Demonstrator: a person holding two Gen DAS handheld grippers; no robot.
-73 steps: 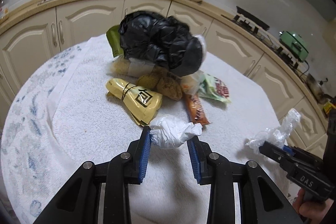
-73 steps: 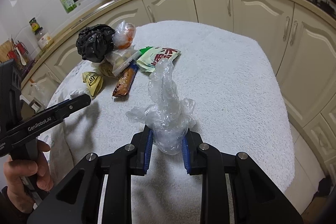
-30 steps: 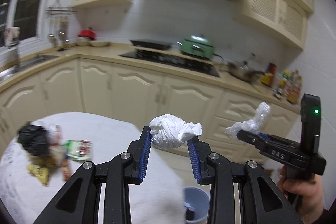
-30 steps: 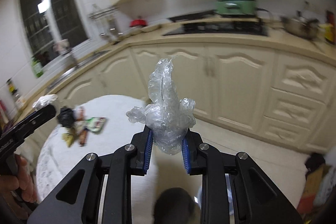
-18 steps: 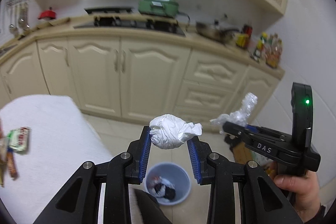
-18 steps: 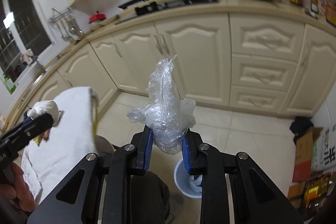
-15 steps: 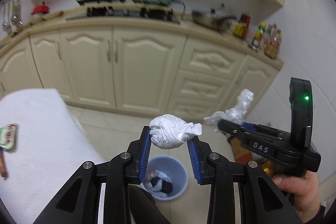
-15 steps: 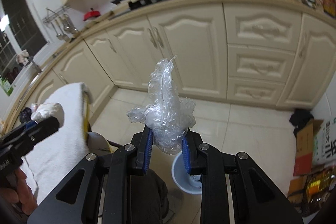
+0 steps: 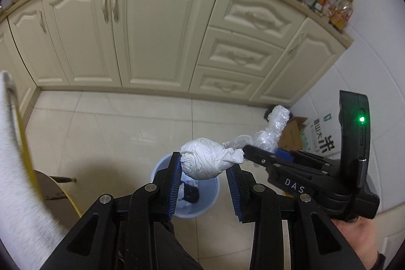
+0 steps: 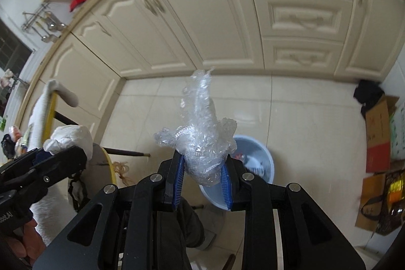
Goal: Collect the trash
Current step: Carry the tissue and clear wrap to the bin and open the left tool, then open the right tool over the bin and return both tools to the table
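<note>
My left gripper [image 9: 205, 166] is shut on a crumpled white tissue wad [image 9: 205, 161] and holds it above a light blue trash bin [image 9: 162, 168] on the floor. My right gripper [image 10: 202, 170] is shut on a crumpled clear plastic bag [image 10: 200, 130]; the same bin [image 10: 260, 158] lies just behind and right of it. The right gripper also shows in the left wrist view [image 9: 255, 156] with the plastic bag [image 9: 273, 128]. The left gripper with the tissue wad [image 10: 69, 138] shows at the left of the right wrist view. The bin holds some trash.
Cream kitchen cabinets [image 9: 152, 24] line the far side of the tiled floor [image 9: 114, 123]. The white-clothed table edge [image 9: 15, 156] is at the left, with a round stool [image 9: 50, 189] below it. Cardboard boxes [image 10: 379, 133] stand at the right wall.
Both grippers have swung from the table towards the floor and tilted down. The blue bin is now closer and larger, right under the held tissue and plastic bag.
</note>
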